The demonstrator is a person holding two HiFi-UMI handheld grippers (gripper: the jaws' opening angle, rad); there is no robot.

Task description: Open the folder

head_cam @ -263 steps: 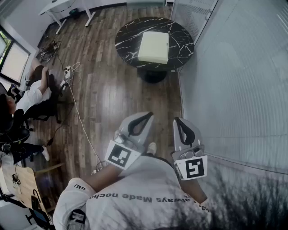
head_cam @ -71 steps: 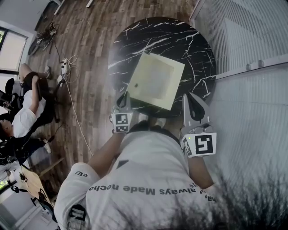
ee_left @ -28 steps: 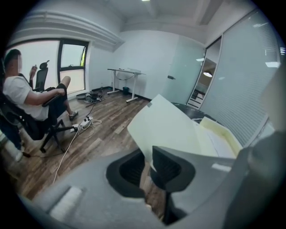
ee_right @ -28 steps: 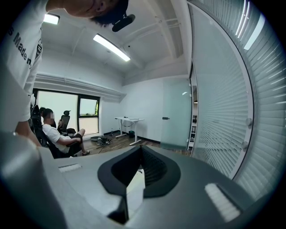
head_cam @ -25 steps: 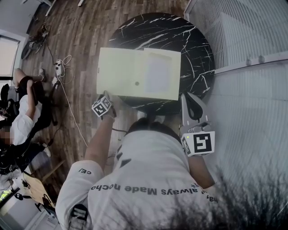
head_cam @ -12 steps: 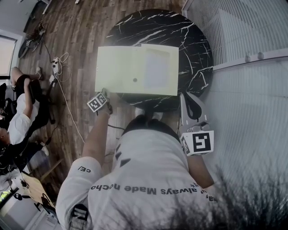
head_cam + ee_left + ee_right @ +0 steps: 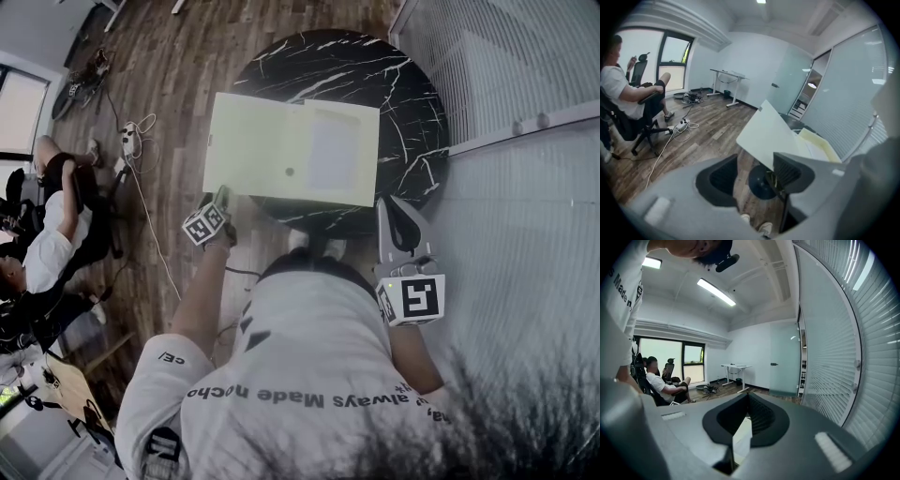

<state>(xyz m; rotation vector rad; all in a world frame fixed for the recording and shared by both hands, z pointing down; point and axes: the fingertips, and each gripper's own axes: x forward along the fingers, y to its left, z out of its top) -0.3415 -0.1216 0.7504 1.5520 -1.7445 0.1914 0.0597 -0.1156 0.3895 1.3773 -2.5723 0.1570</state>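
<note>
Folder (image 7: pixel 330 155) lies open on dark table (image 7: pixel 375 66), cover (image 7: pixel 248 145) seemingly overhanging edge.

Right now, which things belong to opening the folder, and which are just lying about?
Job: pale yellow folder, lying open; round black marble table under it.
Lying about: white power strip with its cable on the wood floor; white desk.

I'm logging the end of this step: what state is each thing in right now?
Folder: open, lying on the round table, its cover spread flat and overhanging the table's edge.
Left gripper: open; jaws have just been opening, nothing between them.
Right gripper: shut, empty.
</note>
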